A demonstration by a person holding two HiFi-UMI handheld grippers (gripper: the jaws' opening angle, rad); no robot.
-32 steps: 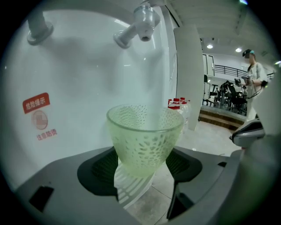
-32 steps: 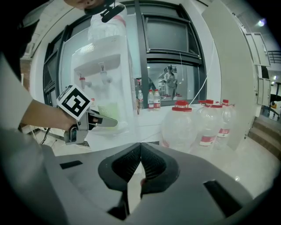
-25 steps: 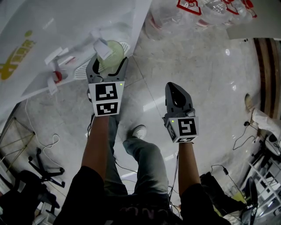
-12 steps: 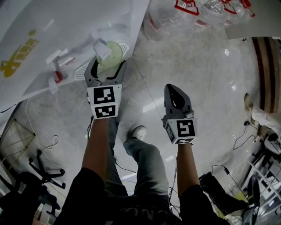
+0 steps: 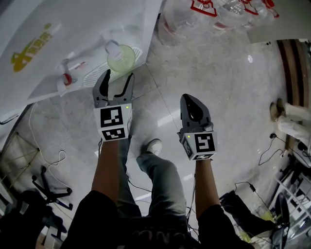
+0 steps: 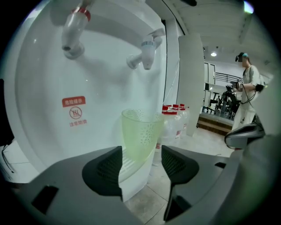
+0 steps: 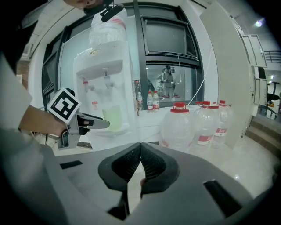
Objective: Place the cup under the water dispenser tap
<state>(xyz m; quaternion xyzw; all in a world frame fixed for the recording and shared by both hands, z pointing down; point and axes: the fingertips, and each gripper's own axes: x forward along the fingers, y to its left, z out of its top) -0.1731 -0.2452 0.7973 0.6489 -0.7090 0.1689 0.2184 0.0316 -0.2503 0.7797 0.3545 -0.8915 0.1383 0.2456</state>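
Observation:
A pale green translucent cup (image 5: 121, 58) stands on the drip tray (image 5: 92, 76) of the white water dispenser (image 5: 73, 29). In the left gripper view the cup (image 6: 140, 136) sits below the right-hand tap (image 6: 147, 48). My left gripper (image 5: 117, 77) is just short of the cup. Its jaws are apart and closing, with nothing between the pads (image 6: 105, 169). The left gripper (image 6: 141, 165) points at the cup without touching it. My right gripper (image 5: 193, 103) hangs over the floor to the right, shut and empty; its own view shows the right gripper (image 7: 140, 165) with pads together.
Large water bottles (image 5: 214, 14) with red caps stand on the floor right of the dispenser. A red-capped tap (image 6: 72, 37) is left of the cup. A person (image 6: 248, 83) stands far off. Cables (image 5: 48, 160) and a wooden step (image 5: 294, 73) lie at the sides.
The left gripper has drawn back from the cup, which was between its jaws a second ago. The cup stays on the tray. The right gripper has kept still.

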